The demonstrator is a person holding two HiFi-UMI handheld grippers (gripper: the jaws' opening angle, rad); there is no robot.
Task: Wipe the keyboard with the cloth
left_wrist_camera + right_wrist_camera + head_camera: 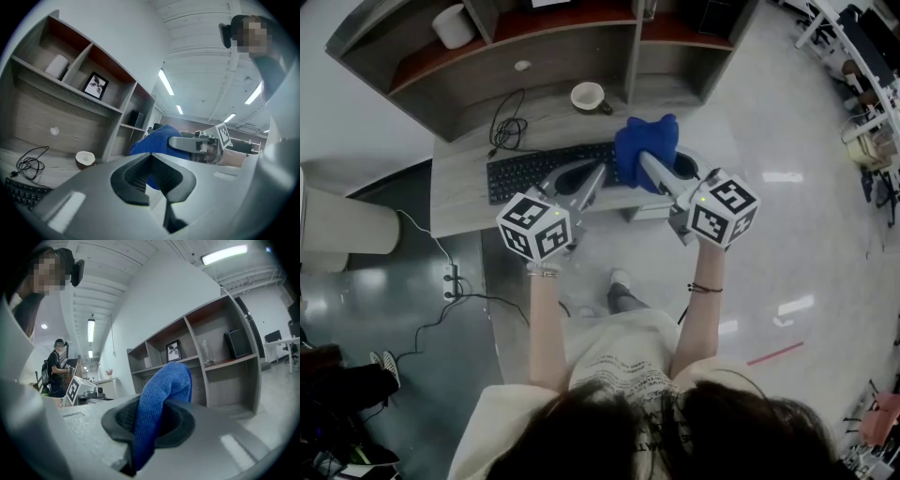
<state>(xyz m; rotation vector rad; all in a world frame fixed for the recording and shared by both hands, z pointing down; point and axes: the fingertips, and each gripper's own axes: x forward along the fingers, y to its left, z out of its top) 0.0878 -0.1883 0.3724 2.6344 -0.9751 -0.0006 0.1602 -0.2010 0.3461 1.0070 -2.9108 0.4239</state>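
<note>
Blue cloth [164,385] is pinched in my right tool [151,420], jaws closed on a fold, the rest bunched past the tips. My left tool [150,157] sits just to its left, jaws together, nothing between them. The keyboard [546,171] lies on the surface [459,202] under both tools, with the cloth over its right end. Contact: cannot tell. A cup [588,96] stands beyond the tools.
</note>
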